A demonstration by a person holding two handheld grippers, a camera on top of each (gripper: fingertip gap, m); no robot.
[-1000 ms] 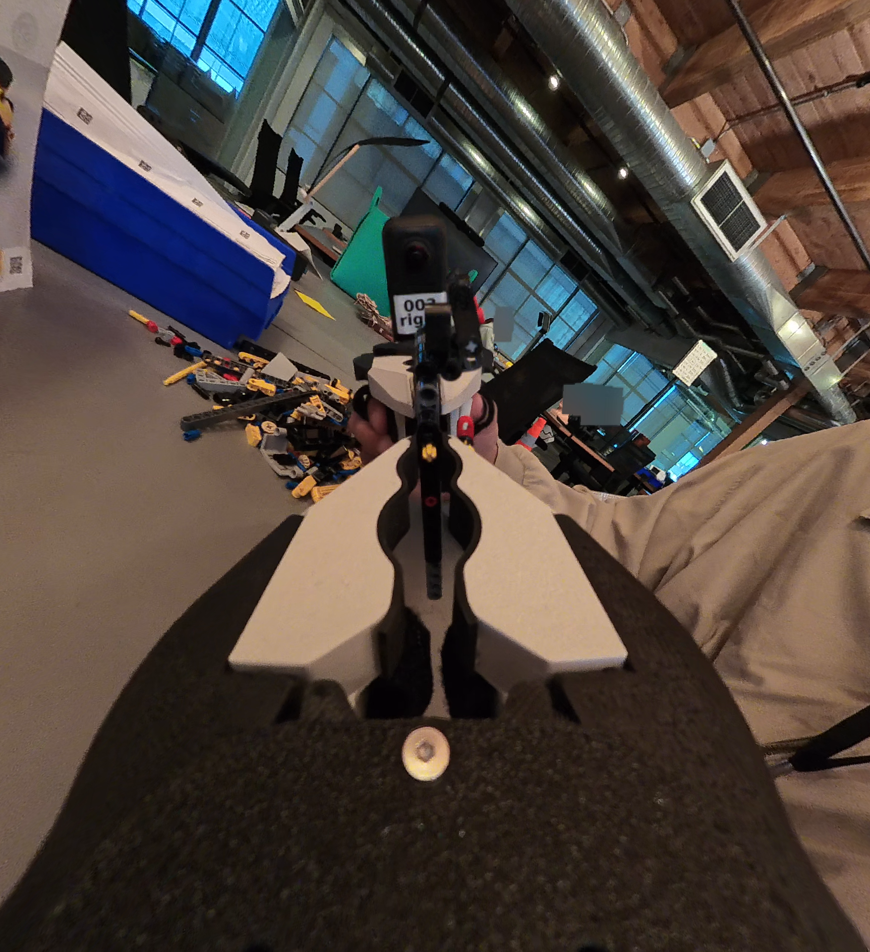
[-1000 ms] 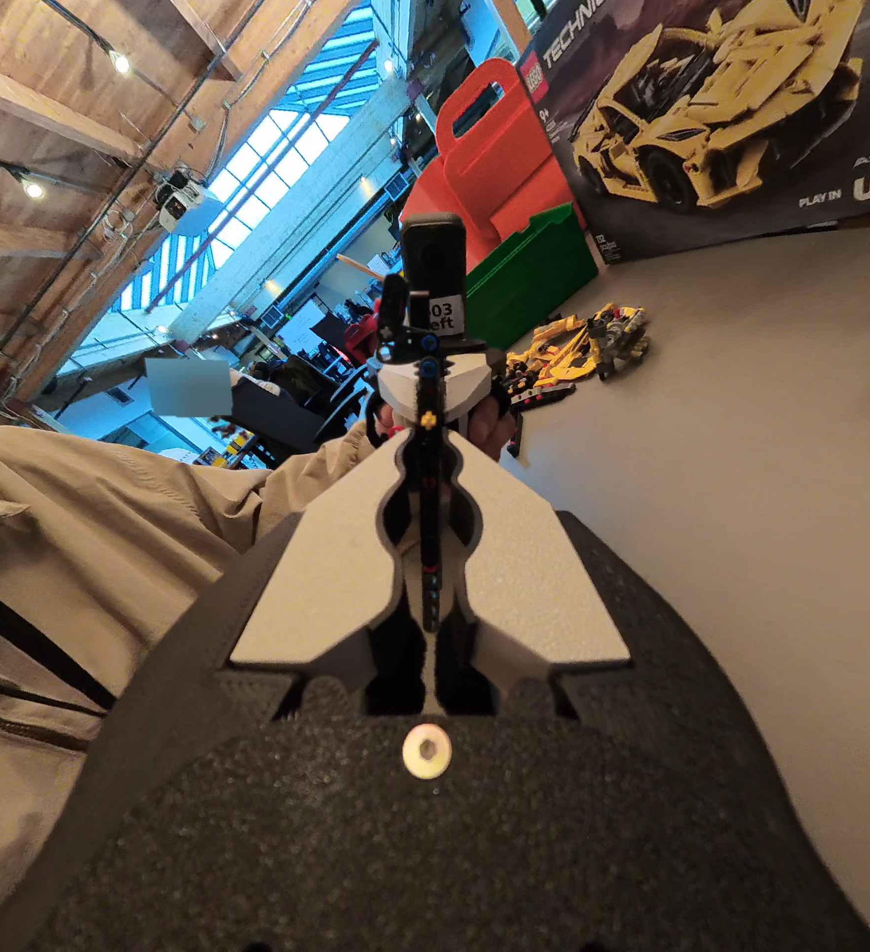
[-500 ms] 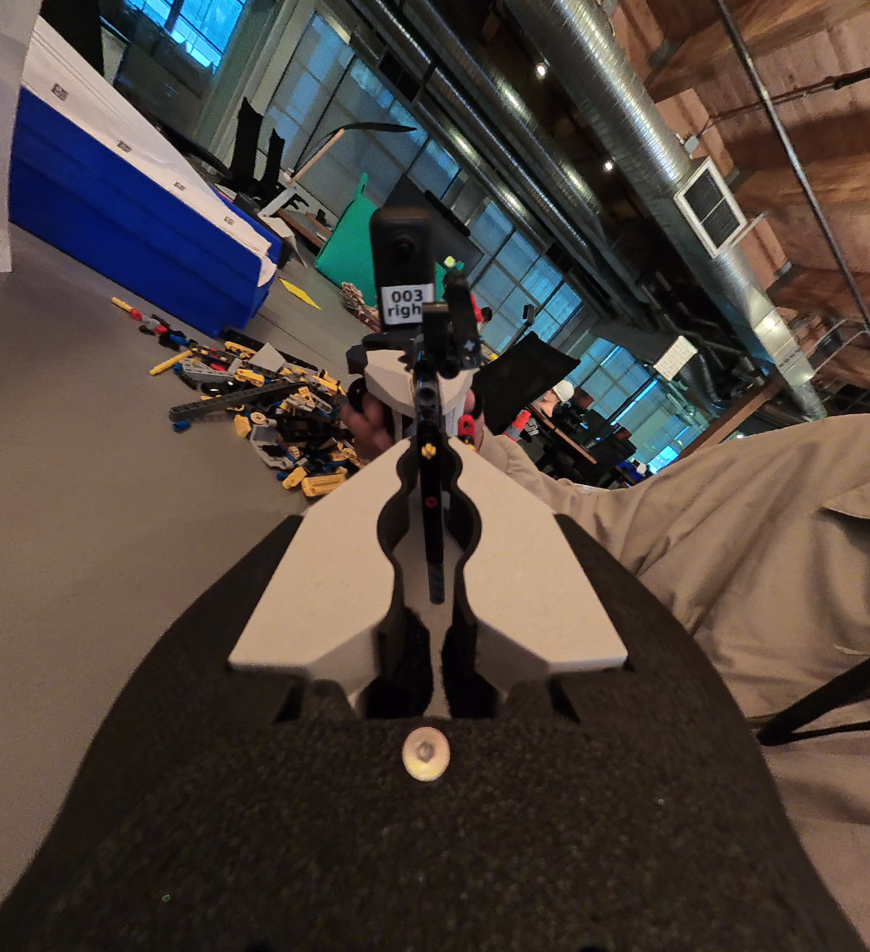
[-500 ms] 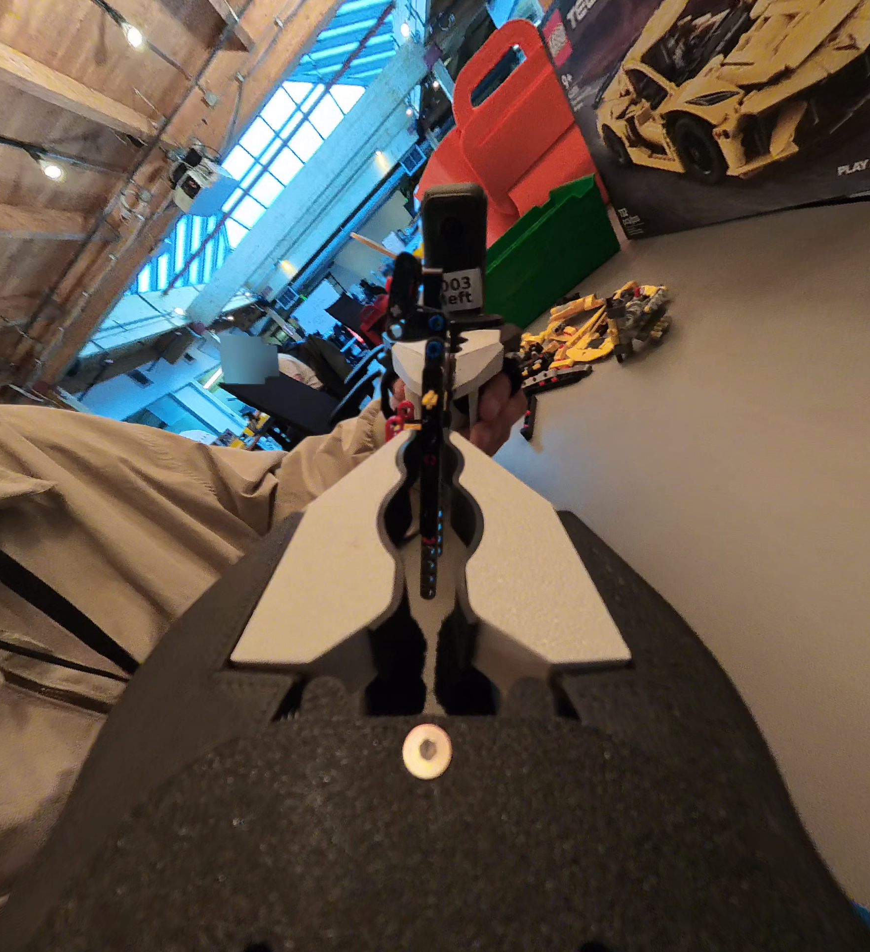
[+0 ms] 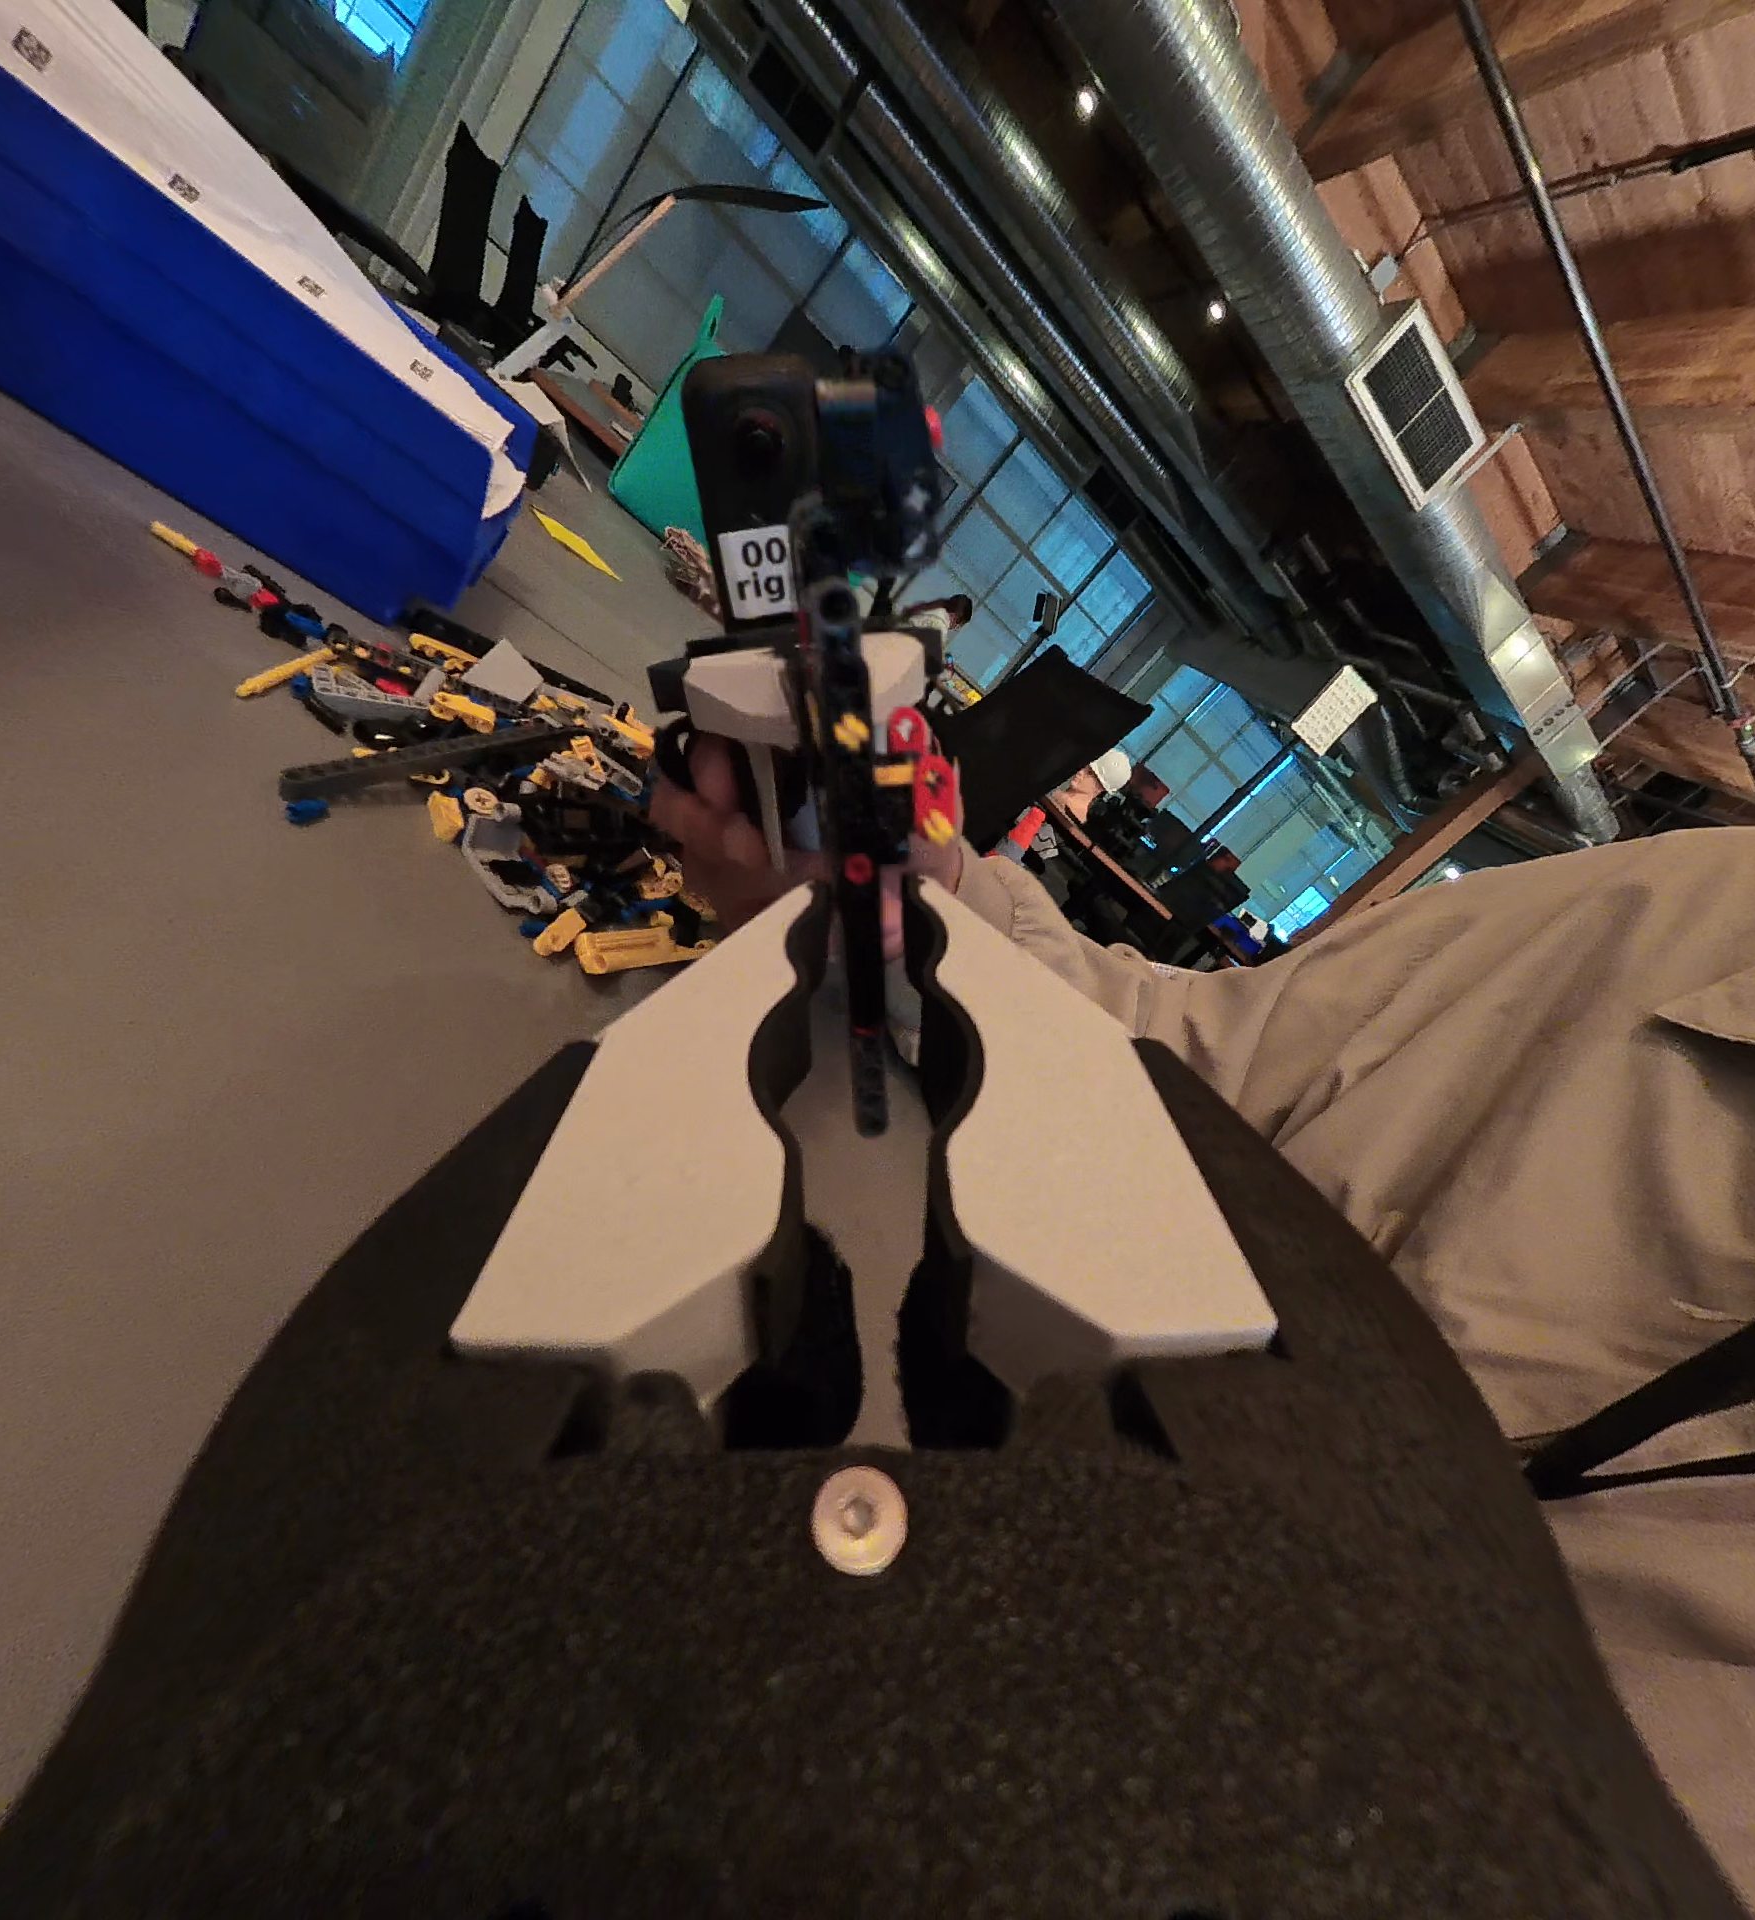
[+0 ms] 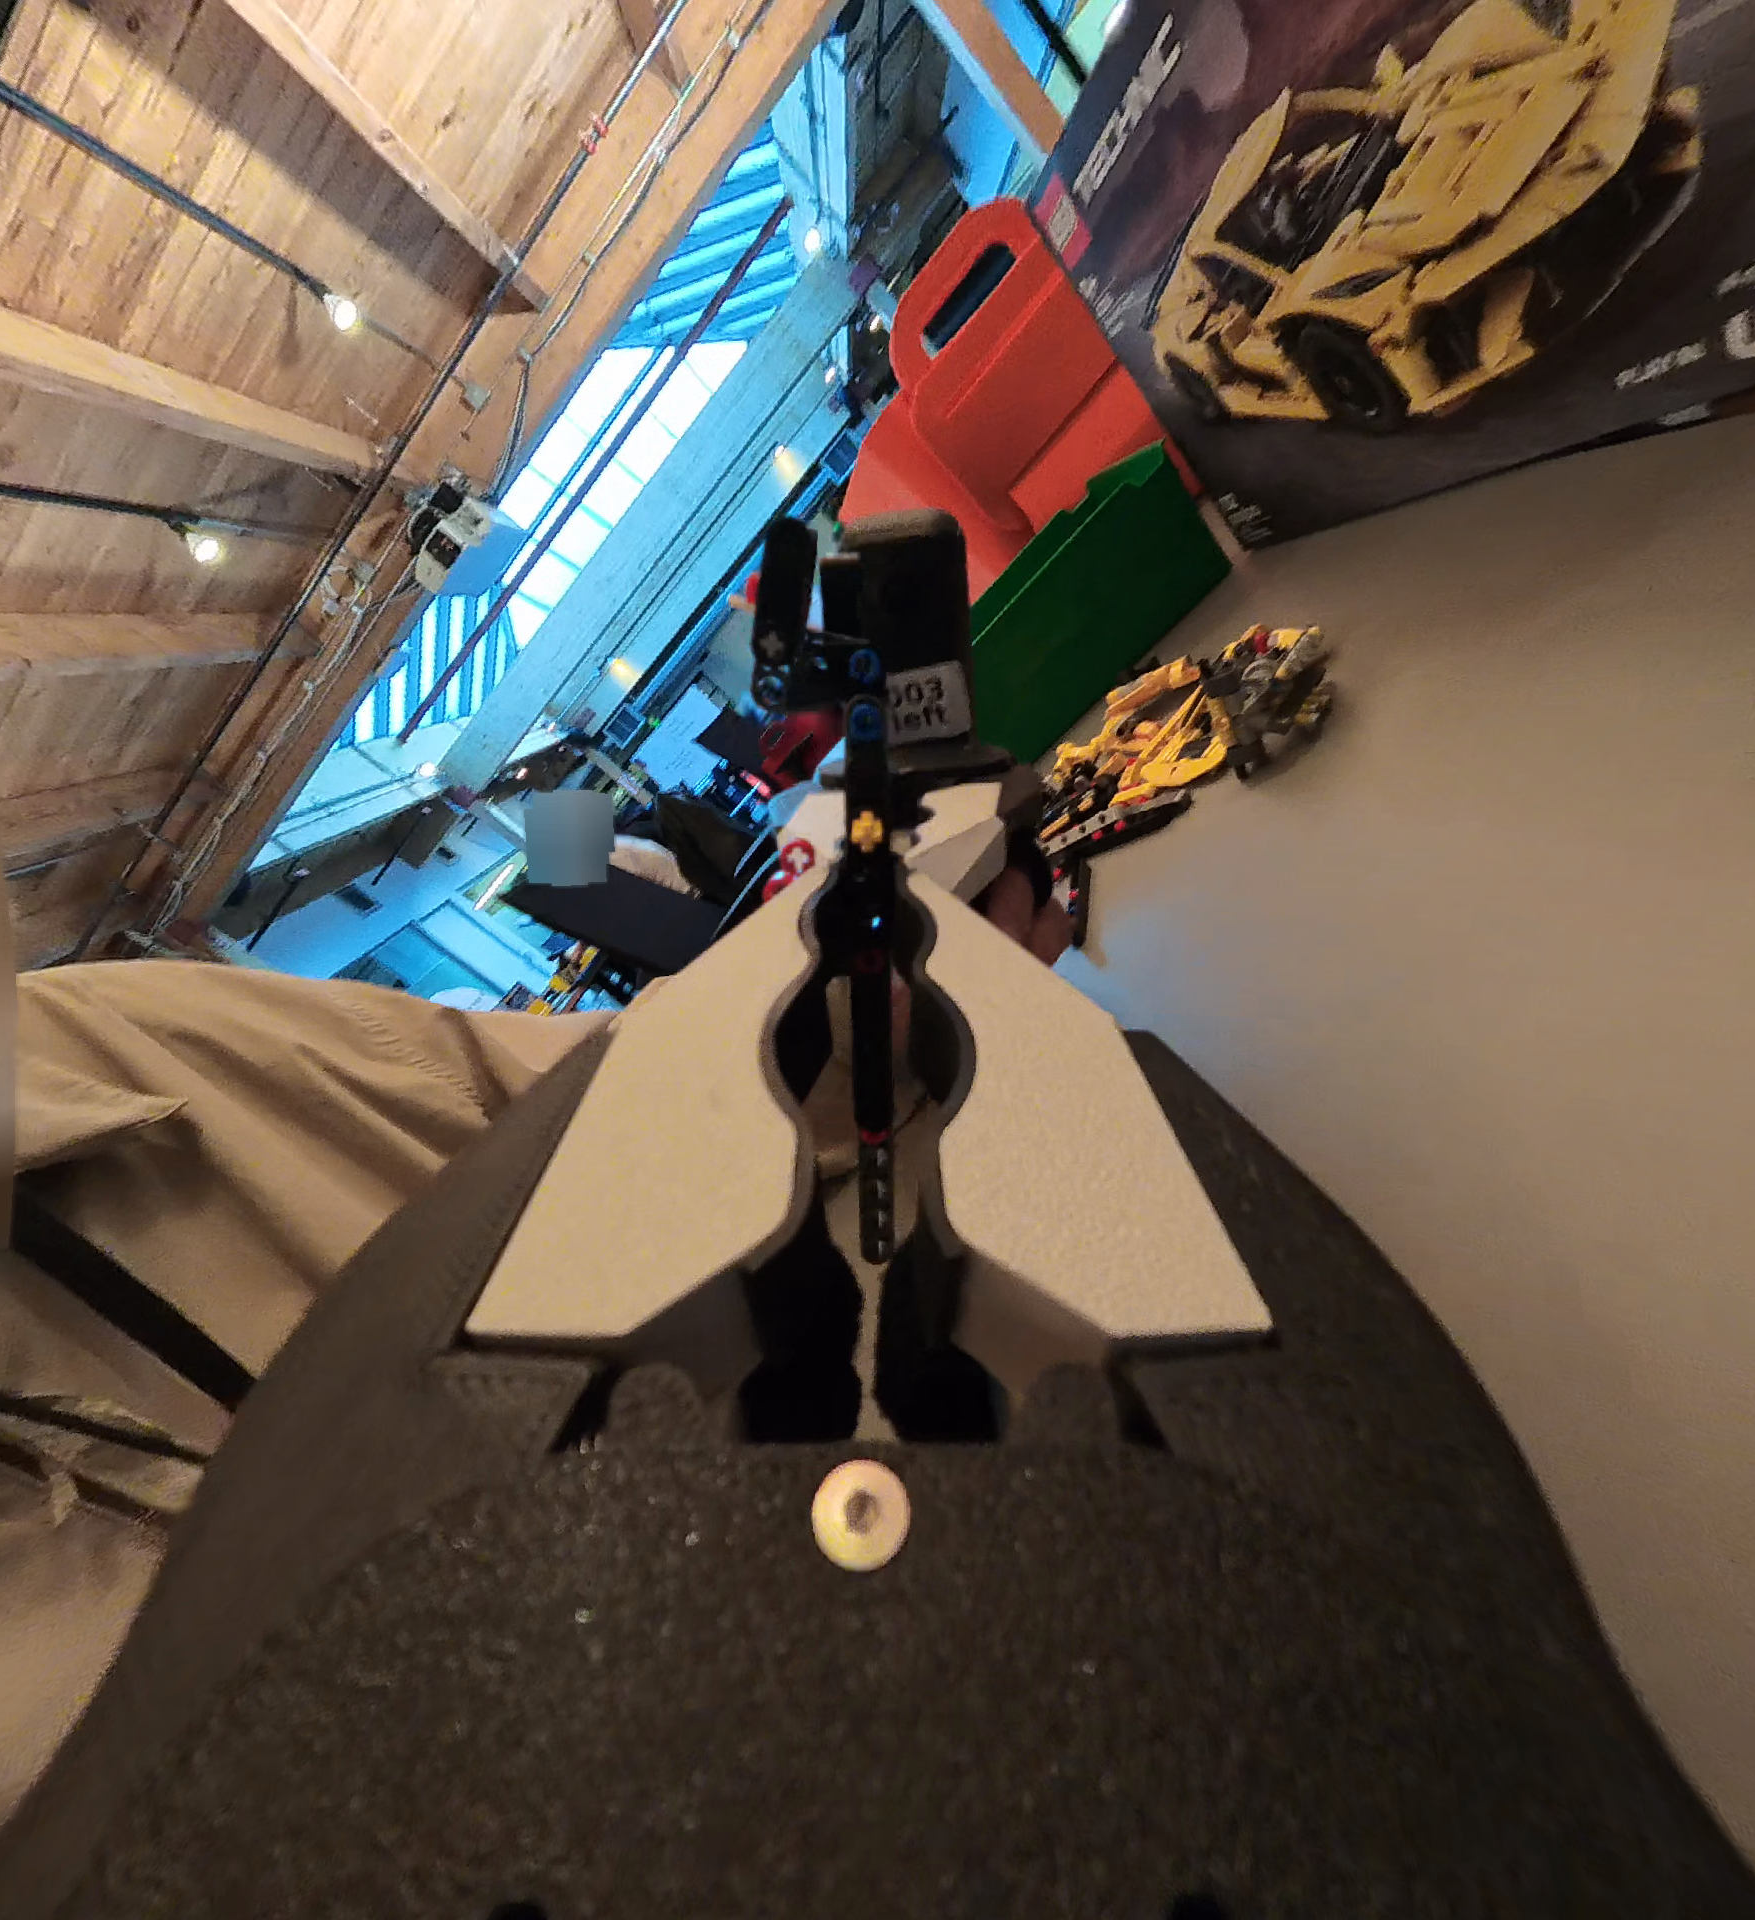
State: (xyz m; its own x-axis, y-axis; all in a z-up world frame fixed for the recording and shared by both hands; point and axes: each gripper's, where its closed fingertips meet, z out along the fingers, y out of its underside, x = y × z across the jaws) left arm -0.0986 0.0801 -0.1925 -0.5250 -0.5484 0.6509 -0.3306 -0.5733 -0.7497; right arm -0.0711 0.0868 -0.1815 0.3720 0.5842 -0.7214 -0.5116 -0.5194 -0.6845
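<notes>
My left gripper [image 5: 862, 925] is shut on one end of a long black beam assembly [image 5: 857, 966] with red, yellow and blue pins, held in the air above the grey table [image 5: 125, 1039]. My right gripper [image 6: 868, 925] is shut on the other end of the same black beam assembly [image 6: 871, 1039]. The two grippers face each other. The right gripper [image 5: 800, 686] shows farther off in the left wrist view, held by a hand. The left gripper [image 6: 946, 821] shows farther off in the right wrist view. A short black arm with a red piece [image 5: 920, 769] branches off the beam.
A pile of loose black, yellow and blue pieces [image 5: 499, 769] lies by a blue bin [image 5: 177, 343]. A part-built yellow car [image 6: 1195, 717] sits near a green bin [image 6: 1091, 603], a red bin [image 6: 998, 384] and a printed box [image 6: 1475, 229]. A beige sleeve [image 5: 1475, 1091] is close by. The grippers are tip to tip, or close to it.
Both grippers have tilted and drawn closer together, still shut on the beam. The beam's near end sits less deep between the left fingers, and its red branch now shows to the right.
</notes>
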